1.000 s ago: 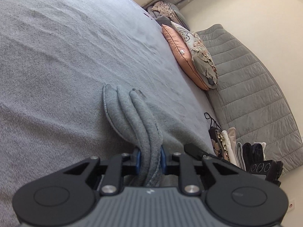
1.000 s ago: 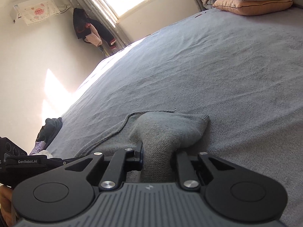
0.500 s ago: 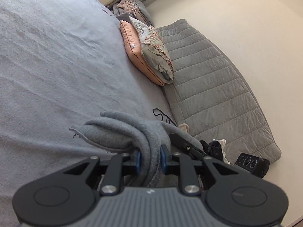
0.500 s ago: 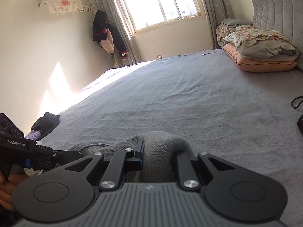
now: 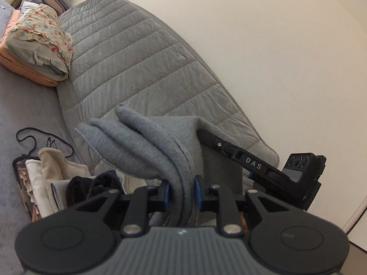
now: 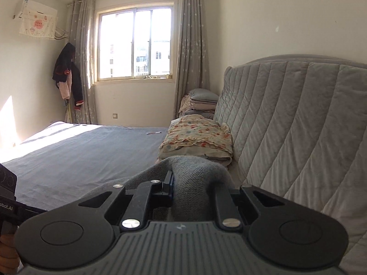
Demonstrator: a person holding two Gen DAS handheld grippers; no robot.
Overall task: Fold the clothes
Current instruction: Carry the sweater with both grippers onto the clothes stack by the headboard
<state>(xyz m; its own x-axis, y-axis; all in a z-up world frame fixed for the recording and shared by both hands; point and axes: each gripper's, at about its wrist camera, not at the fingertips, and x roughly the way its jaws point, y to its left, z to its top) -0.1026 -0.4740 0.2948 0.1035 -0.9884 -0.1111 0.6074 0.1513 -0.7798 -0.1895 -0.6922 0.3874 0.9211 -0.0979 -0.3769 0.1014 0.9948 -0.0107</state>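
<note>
- left gripper (image 5: 182,191): jaws clamped on a bunched thickness of the grey knit garment (image 5: 146,142); blue pads (image 5: 165,191) pressed into the fabric on both sides
- garment in the left wrist view: held up off the bed, folds fanning up and to the left from the pinch; quilted grey headboard (image 5: 142,64) behind it
- right gripper (image 6: 195,191): jaws closed on another bunch of the same garment (image 6: 195,174); fabric humps over the finger line and hides the right pad
- right gripper also shows in the left wrist view as a black body (image 5: 270,171) marked "DAS", just right of the garment, fabric draped over its tip
- pile of folded clothes (image 5: 45,183) lower left in the left wrist view, on the grey bedspread (image 5: 27,105); black cord (image 5: 34,137) lying beside the pile
- floral bedding on an orange pillow (image 5: 39,45) against the headboard
- right wrist view: bedspread (image 6: 80,146) in front, window (image 6: 135,45) and curtains behind; part of a hand (image 6: 8,252) at the lower-left edge
</note>
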